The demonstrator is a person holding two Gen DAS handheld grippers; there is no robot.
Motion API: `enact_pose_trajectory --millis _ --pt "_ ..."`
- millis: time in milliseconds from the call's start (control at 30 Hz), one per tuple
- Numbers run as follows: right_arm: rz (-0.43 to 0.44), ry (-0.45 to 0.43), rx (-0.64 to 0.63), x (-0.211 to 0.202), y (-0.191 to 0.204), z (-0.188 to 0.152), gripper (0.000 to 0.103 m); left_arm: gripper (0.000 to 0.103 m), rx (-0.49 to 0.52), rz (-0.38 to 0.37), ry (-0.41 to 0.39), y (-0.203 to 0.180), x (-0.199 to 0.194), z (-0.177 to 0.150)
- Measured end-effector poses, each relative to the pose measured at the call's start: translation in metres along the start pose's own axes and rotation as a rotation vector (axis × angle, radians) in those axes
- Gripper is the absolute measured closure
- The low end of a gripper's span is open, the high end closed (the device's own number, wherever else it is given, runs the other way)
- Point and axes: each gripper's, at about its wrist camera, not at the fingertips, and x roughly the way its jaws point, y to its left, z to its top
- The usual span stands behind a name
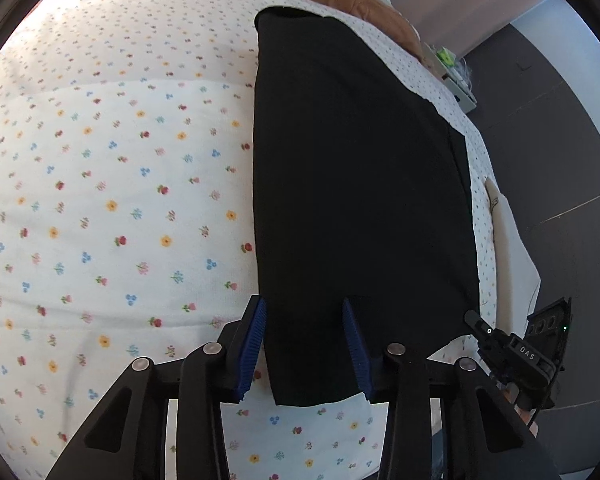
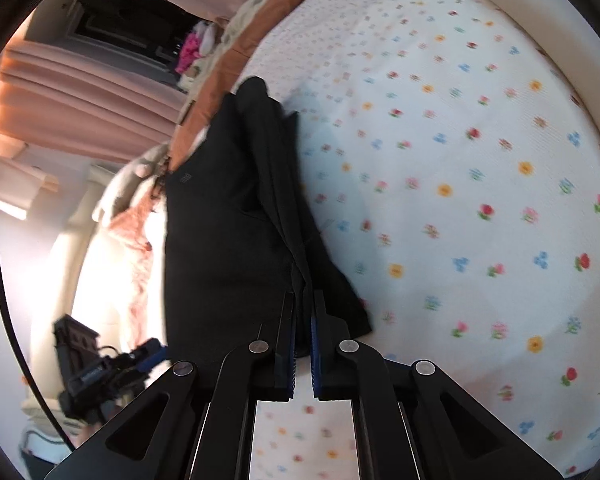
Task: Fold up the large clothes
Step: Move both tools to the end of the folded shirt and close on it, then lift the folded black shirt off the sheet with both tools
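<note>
A flowered bed sheet carries black trousers — pink curtains behind. Left tongs straddle the hem, released; right tongs clenched on trouser cloth.

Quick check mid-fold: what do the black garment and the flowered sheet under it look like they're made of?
Black garment: looks like a smooth, matte woven cloth, possibly trouser fabric; it lies flat with crisp edges and no sheen. Flowered sheet: seems a soft cotton-like cloth, white with small printed flowers; a fine ribbed texture shows in the right wrist view.
</note>
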Motion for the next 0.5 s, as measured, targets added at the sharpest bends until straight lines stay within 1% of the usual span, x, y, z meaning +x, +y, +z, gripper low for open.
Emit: enact_pose_trajectory --millis 67,133,167,200,233,267,300,367,433,467,500 --pt "-0.026 0.018 0.004 0.003 -0.003 0.001 0.099 0.061 -0.002 -0.004 0.002 0.002 0.002 -0.001" --pt "-0.054 0.037 -0.026 0.003 0.001 0.002 0.098 0.061 0.003 -0.009 0.002 0.002 0.002 0.0" --pt "-0.071 0.043 -0.042 0.001 0.003 0.004 0.096 0.061 0.008 -0.008 0.001 0.002 0.0 0.002" --pt "-0.077 0.048 -0.055 -0.001 0.006 0.006 0.09 0.061 0.013 -0.006 -0.003 0.002 -0.001 0.003" --pt "-0.077 0.051 -0.065 -0.004 0.008 0.008 0.085 0.061 0.016 -0.003 -0.005 0.001 -0.001 0.006" --pt "-0.088 0.047 -0.078 -0.007 0.011 0.011 0.073 0.061 0.016 -0.004 -0.005 0.002 -0.002 0.009" --pt "-0.103 0.036 -0.09 -0.011 0.014 0.015 0.057 0.06 0.011 -0.007 -0.004 0.003 -0.002 0.012" --pt "-0.102 0.006 -0.103 -0.018 0.018 0.025 0.045 0.055 -0.002 -0.007 -0.007 0.005 -0.002 0.016" --pt "-0.081 0.001 -0.108 -0.021 0.023 0.037 0.044 0.043 -0.017 -0.007 -0.019 0.008 -0.004 0.021" --pt "-0.072 0.007 -0.114 -0.02 0.026 0.043 0.041 0.04 -0.024 -0.013 -0.027 0.009 -0.005 0.024" --pt "-0.063 0.013 -0.127 -0.019 0.03 0.05 0.032 0.036 -0.032 -0.025 -0.037 0.01 -0.006 0.026"
